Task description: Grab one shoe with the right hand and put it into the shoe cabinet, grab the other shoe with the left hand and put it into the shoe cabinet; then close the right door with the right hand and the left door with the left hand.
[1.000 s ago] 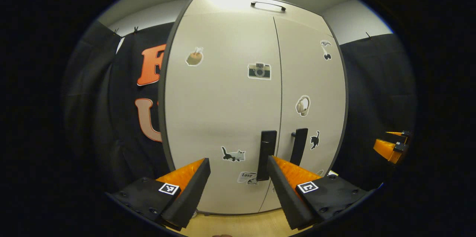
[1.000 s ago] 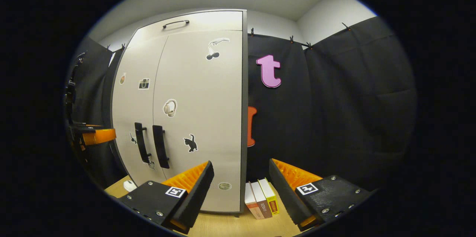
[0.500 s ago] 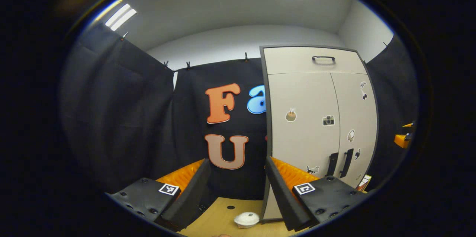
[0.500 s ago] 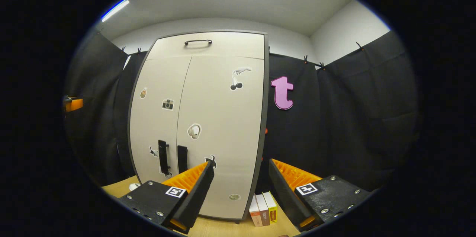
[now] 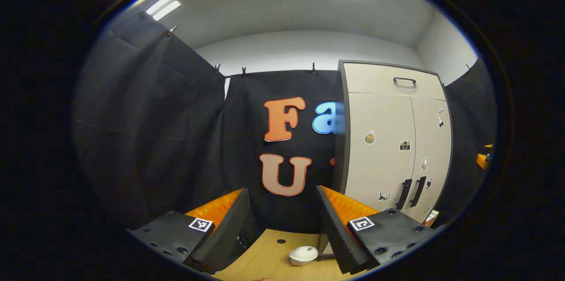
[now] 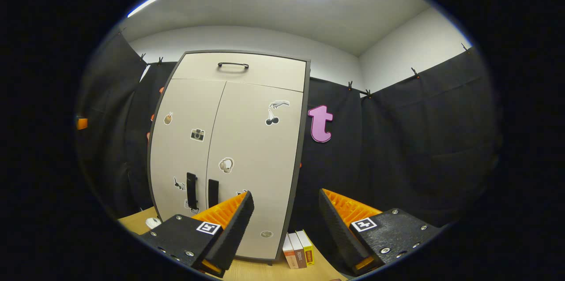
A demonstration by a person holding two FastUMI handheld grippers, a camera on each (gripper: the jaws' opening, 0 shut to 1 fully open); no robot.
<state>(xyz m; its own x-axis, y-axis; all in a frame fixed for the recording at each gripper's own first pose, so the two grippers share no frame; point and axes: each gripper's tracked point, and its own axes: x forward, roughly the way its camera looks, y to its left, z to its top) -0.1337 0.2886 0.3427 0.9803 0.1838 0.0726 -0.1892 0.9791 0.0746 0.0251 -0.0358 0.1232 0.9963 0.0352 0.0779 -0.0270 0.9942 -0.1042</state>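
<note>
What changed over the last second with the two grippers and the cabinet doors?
The left gripper drew back from the shoe cabinet and swung toward its left, so the cabinet now sits far to the right in its view. The right gripper also backed away from the cabinet. Nothing was gripped or released. Both doors stay closed, both sets of jaws stay open and empty, and the books are unmoved.

Three upright books (image 6: pixel 298 250) and a small white dish (image 5: pixel 303 255) on the wooden table (image 5: pixel 265 261)

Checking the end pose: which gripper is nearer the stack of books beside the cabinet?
Right. The right gripper hangs open just above the books by the cabinet. The left gripper is off past the cabinet's far side, over the white round object.
</note>
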